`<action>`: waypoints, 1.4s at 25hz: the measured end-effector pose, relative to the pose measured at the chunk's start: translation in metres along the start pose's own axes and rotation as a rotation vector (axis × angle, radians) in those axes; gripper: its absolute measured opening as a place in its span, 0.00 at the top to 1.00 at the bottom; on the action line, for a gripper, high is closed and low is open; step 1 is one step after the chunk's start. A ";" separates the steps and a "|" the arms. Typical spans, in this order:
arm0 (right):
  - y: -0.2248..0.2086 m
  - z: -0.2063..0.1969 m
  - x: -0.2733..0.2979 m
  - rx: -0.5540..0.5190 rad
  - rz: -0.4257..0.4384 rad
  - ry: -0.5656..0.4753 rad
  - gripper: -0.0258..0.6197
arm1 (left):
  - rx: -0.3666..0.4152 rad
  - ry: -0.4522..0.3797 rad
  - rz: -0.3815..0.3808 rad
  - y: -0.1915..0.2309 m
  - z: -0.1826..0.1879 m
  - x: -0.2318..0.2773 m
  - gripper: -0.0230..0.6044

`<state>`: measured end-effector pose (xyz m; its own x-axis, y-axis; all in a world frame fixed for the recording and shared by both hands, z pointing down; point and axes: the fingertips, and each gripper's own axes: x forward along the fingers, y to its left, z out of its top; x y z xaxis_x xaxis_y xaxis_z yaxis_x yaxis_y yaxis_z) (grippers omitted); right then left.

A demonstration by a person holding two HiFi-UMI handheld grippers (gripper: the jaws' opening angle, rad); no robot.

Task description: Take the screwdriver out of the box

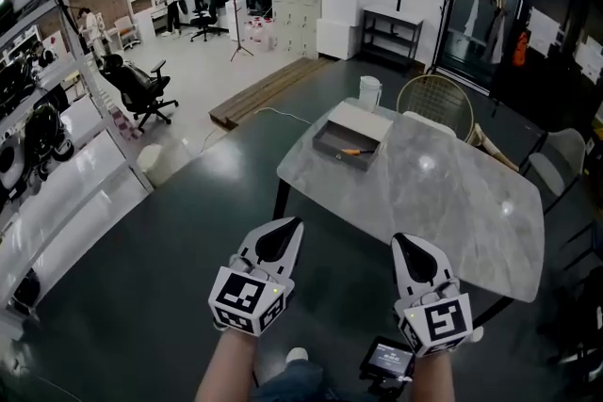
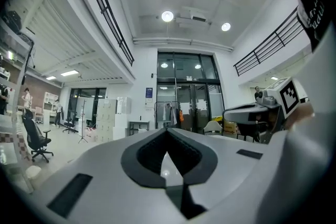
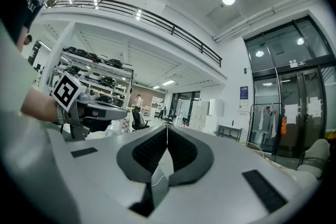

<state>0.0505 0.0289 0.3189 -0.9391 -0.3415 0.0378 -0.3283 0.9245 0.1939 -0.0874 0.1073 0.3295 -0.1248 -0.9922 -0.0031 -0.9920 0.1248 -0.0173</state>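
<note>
The orange-handled screwdriver point(image 1: 356, 151) lies inside a shallow grey box point(image 1: 329, 146) at the far corner of the marble table point(image 1: 452, 202), near a white jug point(image 1: 369, 92). Your left gripper point(image 1: 296, 222) and right gripper point(image 1: 398, 239) are side by side, well apart from the box. Both have their jaws pressed together with nothing between them.

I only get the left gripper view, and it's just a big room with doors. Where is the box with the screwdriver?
Observer: In the head view, the box sits on the far left corner of the marble table, ahead of you.
Operator: Is the screwdriver really inside it?
Observer: Yes. The screwdriver lies inside the box, and its handle is orange.
Operator: Is my other gripper holding something?
Observer: No. The right gripper view shows the right gripper shut with nothing between its jaws.
</note>
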 end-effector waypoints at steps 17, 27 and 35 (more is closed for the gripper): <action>-0.013 -0.022 0.099 0.025 -0.024 0.057 0.92 | 0.011 0.026 -0.041 0.080 -0.015 0.063 0.94; -0.099 -0.046 0.196 0.065 -0.082 0.043 0.92 | 0.058 0.043 -0.088 0.129 -0.020 0.190 0.94; -0.172 -0.058 0.254 0.095 -0.123 0.036 0.92 | 0.054 0.049 -0.119 0.152 -0.022 0.288 0.94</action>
<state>-0.1261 -0.2264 0.3523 -0.8876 -0.4573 0.0552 -0.4501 0.8866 0.1061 -0.2748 -0.1600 0.3482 -0.0081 -0.9987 0.0512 -0.9977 0.0046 -0.0683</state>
